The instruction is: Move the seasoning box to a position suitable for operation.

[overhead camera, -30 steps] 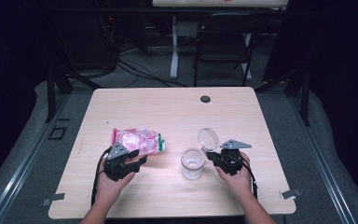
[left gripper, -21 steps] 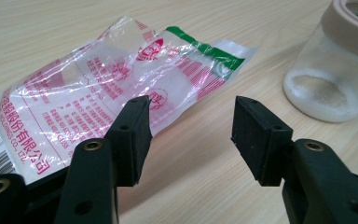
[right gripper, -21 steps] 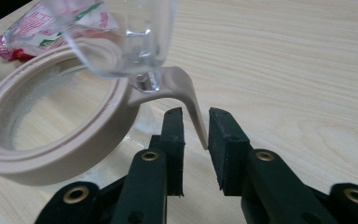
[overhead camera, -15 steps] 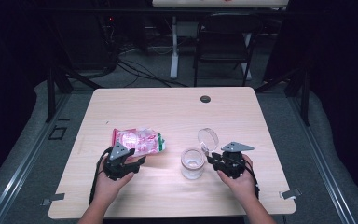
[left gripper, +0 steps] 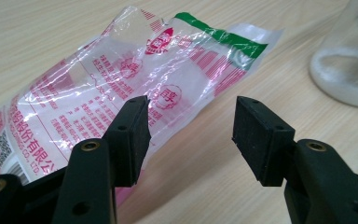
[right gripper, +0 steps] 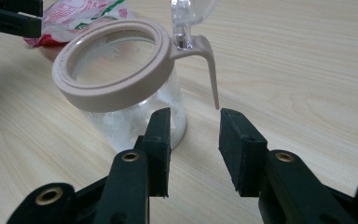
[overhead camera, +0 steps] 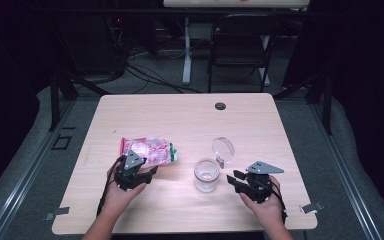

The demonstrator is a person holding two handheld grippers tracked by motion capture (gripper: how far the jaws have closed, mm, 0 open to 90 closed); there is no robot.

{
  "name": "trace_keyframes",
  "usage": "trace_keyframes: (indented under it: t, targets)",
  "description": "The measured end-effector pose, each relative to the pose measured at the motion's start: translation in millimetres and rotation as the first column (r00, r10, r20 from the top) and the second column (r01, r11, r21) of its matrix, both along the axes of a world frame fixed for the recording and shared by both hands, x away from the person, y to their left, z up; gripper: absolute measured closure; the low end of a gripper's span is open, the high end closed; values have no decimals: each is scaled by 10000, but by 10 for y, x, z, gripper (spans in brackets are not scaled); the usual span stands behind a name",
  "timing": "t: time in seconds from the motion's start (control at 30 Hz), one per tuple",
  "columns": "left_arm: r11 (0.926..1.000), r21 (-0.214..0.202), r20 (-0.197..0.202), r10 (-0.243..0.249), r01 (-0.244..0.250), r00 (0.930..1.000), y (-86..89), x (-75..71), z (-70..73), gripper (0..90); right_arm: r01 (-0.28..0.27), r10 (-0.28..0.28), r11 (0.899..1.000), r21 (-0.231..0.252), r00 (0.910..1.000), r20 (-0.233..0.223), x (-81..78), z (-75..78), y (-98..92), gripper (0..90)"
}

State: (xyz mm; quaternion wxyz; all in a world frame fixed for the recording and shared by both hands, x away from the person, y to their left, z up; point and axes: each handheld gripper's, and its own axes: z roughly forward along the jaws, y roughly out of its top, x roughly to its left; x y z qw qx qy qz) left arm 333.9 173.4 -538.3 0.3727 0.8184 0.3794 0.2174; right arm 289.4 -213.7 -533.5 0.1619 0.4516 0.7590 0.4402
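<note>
Right gripper (overhead camera: 236, 178) has backed off right of the jar (overhead camera: 205, 175), jaws just opening and empty, lid flipped open; left gripper (overhead camera: 148, 172) gapes empty at the bag (overhead camera: 147, 151) left of it, pouring still undone.

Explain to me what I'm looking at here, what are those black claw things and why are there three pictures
A person sits at a wooden table and holds a hand tool in each hand. Each tool is a gripper with two black fingers that open and close. The high view looks down from above: the left gripper is at the left, the right gripper at the right. The other two pictures come from small cameras riding on the grippers, looking along their fingers.

On the table lie a pink and clear plastic packet and a small glass jar with a beige rim, its clear lid flipped up. A dark round cap sits in the table farther back.

Nothing is held. The left fingers stand open at the packet's edge; the right fingers have just been opening, empty, beside the jar.
</note>
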Motion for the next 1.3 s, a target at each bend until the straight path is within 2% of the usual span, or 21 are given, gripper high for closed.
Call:
trace_keyframes:
  t: [0.1, 0.27, 0.43, 0.67, 1.0, 1.1, 1.3]
  targets:
    - [9999, -3, -93, -129, 129, 9999, -35, 23, -17, 448, -16, 15, 10000, -67, 9999, -157, -6, -38, -11, 642]
    - [9999, 63, -86, -156, 157, 9998, -78, 62, -41, 432, 51, -51, 10000, -76, 10000, -78, -33, -43, -31, 638]
    - [9978, 634, 107, -194, 187, 9998, -145, 97, -72, 418, 217, -218, 9998, -45, 9998, -33, -69, -41, -87, 628]
    - [9948, 986, 337, -292, 257, 9990, -239, 142, -98, 416, 504, -504, 9987, 81, 9987, -27, -107, -53, -157, 618]
    - [9840, 1759, 637, -402, 285, 9972, -357, 186, -128, 380, 634, -633, 9978, 172, 9980, -60, -136, -59, -199, 610]
    - [9781, 2056, 720, -484, 327, 9962, -390, 199, -158, 377, 651, -650, 9978, 155, 9979, -65, -133, -64, -194, 608]
    - [9699, 2425, 1071, -56, -207, 9942, -413, 264, -230, 367, 600, -600, 9981, 125, 9982, -26, -129, -70, -181, 604]
